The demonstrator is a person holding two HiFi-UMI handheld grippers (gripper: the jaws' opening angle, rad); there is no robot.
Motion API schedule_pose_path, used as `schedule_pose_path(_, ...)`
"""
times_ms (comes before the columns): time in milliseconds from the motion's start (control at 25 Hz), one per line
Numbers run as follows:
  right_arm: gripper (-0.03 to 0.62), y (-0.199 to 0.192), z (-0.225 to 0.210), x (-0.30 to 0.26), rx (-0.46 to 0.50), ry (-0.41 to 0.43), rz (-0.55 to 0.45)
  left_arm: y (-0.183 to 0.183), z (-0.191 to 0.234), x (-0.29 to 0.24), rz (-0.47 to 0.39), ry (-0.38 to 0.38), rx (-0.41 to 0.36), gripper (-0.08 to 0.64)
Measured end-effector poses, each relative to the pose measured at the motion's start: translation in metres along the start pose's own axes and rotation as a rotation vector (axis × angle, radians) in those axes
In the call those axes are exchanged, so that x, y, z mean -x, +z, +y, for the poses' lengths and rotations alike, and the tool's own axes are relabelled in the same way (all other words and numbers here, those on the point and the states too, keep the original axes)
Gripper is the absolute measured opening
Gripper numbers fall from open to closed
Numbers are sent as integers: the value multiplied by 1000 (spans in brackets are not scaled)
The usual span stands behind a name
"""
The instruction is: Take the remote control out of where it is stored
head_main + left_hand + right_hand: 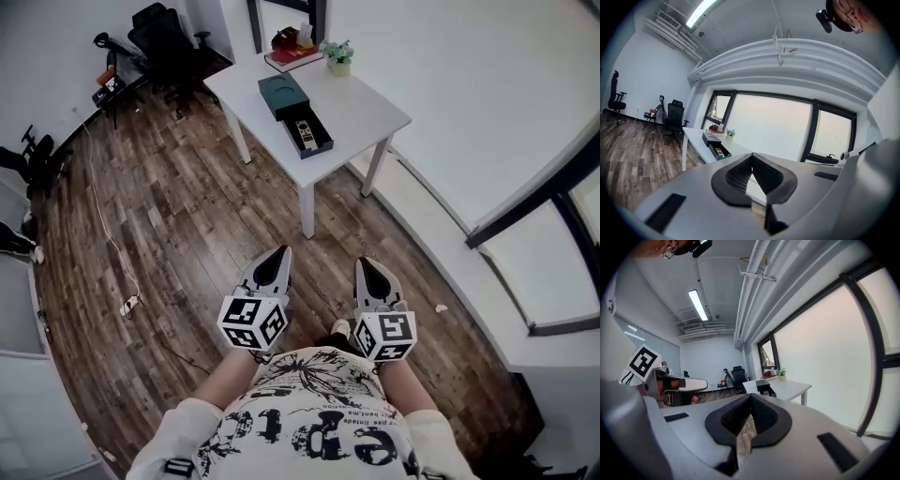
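Note:
A remote control (pixel 305 131) lies in an open dark box (pixel 308 133) on a small white table (pixel 356 105), with the box's dark green lid (pixel 283 95) lying beside it. The box (pixel 718 151) and the table (pixel 701 138) also show in the left gripper view, far off. Both grippers are held close to the person's body, well short of the table. My left gripper (pixel 281 252) is shut and holds nothing. My right gripper (pixel 366 263) is shut too, with nothing between its jaws. In the right gripper view the table (pixel 787 388) and box (pixel 764 388) are distant.
A red book (pixel 292 58) and a small potted plant (pixel 337 56) stand at the table's far end. Black office chairs (pixel 169 42) stand at the back left. A white cable (pixel 111 239) runs over the wooden floor. A white ledge (pixel 450 234) runs along the right.

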State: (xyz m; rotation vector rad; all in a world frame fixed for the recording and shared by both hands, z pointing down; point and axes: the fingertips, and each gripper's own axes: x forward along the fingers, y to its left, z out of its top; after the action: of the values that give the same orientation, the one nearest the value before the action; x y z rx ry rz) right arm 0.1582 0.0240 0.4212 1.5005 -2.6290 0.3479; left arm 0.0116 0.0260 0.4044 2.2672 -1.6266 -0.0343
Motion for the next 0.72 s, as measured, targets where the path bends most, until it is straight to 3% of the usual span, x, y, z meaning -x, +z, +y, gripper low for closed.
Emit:
schedule_pose_path(160, 2, 16, -57, -19, 44, 41, 19, 9, -26, -52, -12, 47, 20, 11)
schedule_pose_path(320, 3, 16, -102, -51, 13, 65, 64, 0, -36, -99, 34, 68, 64, 11)
schedule_pose_path(560, 2, 12, -137, -109, 4, 106, 101, 3, -16, -158, 51, 136, 25, 11)
schedule_pose_path(720, 3, 20, -153, -156, 5, 106, 95, 13, 15, -205, 44, 160, 45, 11)
